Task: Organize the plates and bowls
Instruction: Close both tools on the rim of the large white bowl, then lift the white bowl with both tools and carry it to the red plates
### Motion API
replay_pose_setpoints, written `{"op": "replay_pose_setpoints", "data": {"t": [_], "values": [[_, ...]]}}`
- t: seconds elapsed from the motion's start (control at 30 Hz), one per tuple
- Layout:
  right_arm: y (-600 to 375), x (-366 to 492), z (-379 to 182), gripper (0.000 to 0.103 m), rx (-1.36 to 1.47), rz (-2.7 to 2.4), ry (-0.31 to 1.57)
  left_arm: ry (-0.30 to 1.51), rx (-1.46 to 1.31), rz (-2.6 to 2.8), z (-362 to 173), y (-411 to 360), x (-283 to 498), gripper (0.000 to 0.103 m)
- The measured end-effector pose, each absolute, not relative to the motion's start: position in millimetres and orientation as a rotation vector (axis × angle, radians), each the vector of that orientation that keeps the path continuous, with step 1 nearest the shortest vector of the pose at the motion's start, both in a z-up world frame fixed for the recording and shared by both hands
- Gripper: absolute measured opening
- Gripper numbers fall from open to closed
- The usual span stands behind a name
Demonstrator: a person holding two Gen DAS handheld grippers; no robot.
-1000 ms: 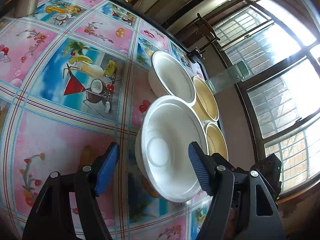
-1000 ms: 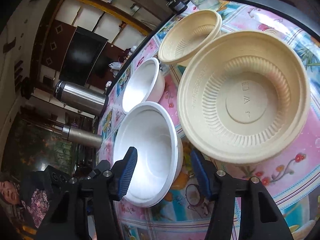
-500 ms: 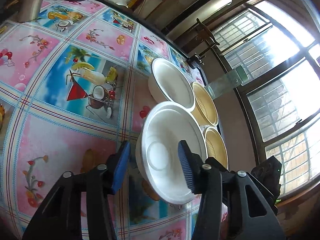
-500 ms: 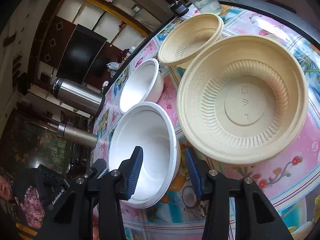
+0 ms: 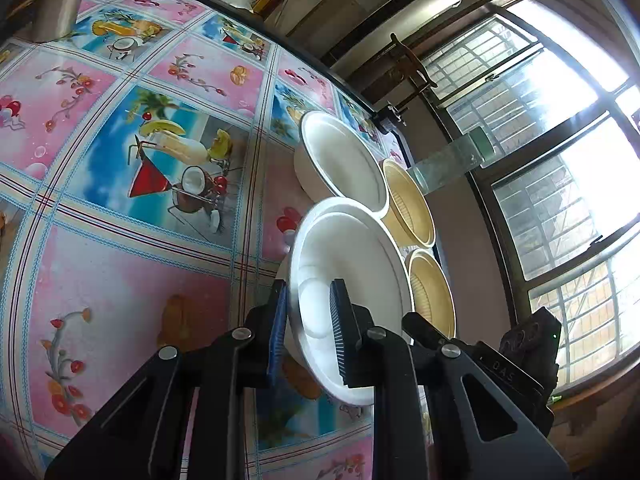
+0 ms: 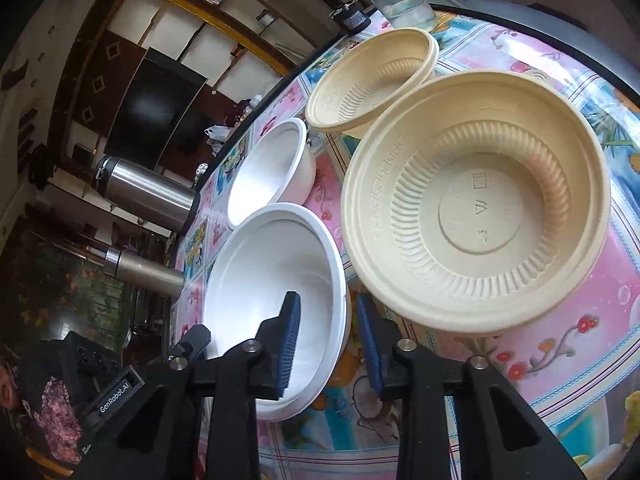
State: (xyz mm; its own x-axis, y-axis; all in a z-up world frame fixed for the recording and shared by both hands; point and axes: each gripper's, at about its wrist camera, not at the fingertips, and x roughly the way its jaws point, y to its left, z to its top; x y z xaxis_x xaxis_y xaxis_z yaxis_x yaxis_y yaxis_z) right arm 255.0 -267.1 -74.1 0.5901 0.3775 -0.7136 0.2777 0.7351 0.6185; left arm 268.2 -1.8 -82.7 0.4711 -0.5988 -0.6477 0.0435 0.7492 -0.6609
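Observation:
A white bowl (image 5: pixel 360 264) (image 6: pixel 272 272) sits nearest on the patterned tablecloth and looks doubled, with a second rim under the first. My left gripper (image 5: pixel 308 320) is shut on its near rim, one pad inside and one outside. From the opposite side my right gripper (image 6: pixel 328 320) pinches the rim the same way. Behind it stands a second white bowl (image 5: pixel 344 160) (image 6: pixel 268 168). A large tan ribbed bowl (image 6: pixel 480 208) (image 5: pixel 432 292) lies beside the held bowl, and a smaller tan bowl (image 6: pixel 372 80) (image 5: pixel 408 204) leans behind it.
Two steel flasks (image 6: pixel 148 196) (image 6: pixel 144 272) stand on the far side of the table. A glass of water (image 6: pixel 404 8) sits at the table's edge past the tan bowls. A person's patterned sleeve (image 6: pixel 56 420) shows low left. Barred windows (image 5: pixel 560 160) lie beyond the edge.
Both grippers have narrowed from wide open until their pads close on the near white bowl's rim, and both have drawn slightly nearer to it. The bowls have not shifted.

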Motion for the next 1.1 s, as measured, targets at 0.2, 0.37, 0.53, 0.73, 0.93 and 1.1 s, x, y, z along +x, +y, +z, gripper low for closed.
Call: {"op": "replay_pose_setpoints", "data": {"t": [0.2, 0.37, 0.53, 0.73, 0.93, 1.1], "values": [[-264.9, 252.9, -72.1, 0.013, 0.746, 0.043, 0.951, 1.021, -0.599, -0.415, -82.8, -4.0, 267.5, 0.007], [-263.3, 252.2, -67.3, 0.009, 0.719, 0.037, 0.922, 1.022, -0.592, -0.408, -83.9, -3.8, 267.5, 0.006], [-256.3, 252.0, -66.1, 0.009, 0.663, 0.024, 0.915, 1.039, -0.571, -0.382, -88.9, -4.4, 267.6, 0.005], [-253.6, 252.6, -68.4, 0.009, 0.638, 0.022, 0.915, 1.036, -0.564, -0.371, -88.0, -3.0, 266.6, 0.005], [-253.0, 252.0, -71.2, 0.009, 0.642, 0.023, 0.91, 1.038, -0.571, -0.369, -87.7, -1.7, 265.0, 0.005], [-252.5, 249.9, -74.5, 0.009, 0.656, 0.026, 0.912, 1.022, -0.563, -0.363, -84.2, 0.0, 260.2, 0.004]]}}
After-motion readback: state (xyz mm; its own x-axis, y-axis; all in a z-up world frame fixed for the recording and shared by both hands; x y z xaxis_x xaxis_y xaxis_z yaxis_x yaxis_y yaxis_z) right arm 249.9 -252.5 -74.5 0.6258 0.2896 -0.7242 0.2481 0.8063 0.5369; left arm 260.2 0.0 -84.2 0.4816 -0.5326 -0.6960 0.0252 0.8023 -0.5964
